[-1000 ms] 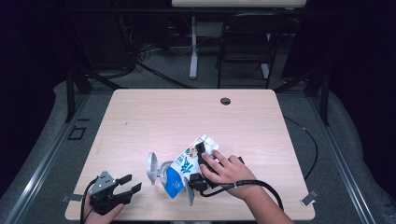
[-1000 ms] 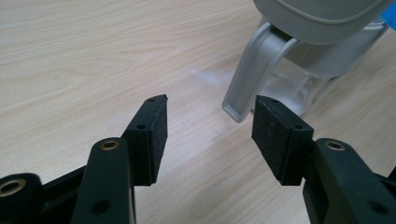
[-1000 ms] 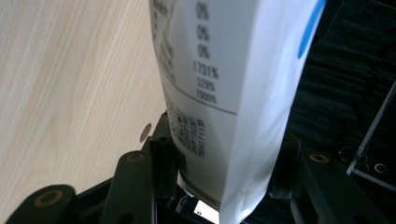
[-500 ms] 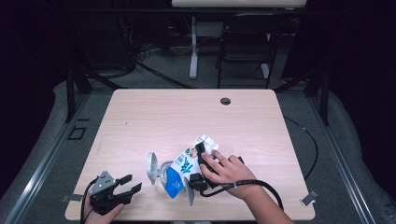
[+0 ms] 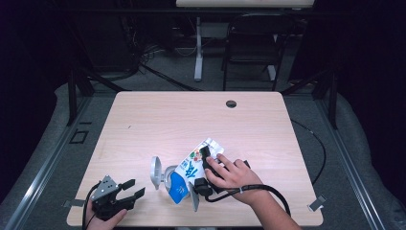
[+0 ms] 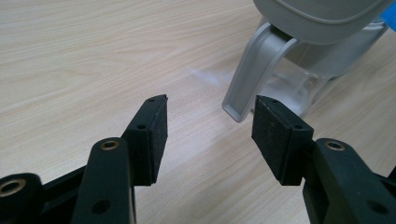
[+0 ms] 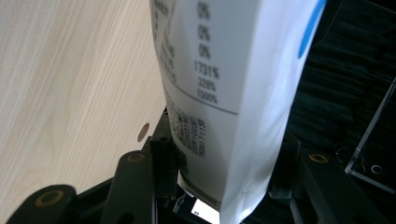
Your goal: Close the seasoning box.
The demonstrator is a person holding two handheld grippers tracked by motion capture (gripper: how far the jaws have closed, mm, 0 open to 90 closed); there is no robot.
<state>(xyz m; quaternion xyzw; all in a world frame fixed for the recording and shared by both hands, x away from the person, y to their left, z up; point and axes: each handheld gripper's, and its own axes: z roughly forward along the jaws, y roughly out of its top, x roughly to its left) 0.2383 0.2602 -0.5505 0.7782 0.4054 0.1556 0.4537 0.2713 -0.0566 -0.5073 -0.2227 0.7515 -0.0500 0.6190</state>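
Carton [image 5: 191,170], tilted over a clear jug [image 5: 167,175], sits clamped in the right tool [image 5: 203,167]. Left tool [image 6: 208,126] gapes wide, jug handle [image 6: 247,79] just ahead. Right tool view: jaws pinch the carton's base [image 7: 219,140]; light, crushable, grip gently.

The table [image 5: 191,120] is evenly lit from above against dark, murky surroundings, while close-up carton print [image 7: 205,70] is soft and slightly blurred.
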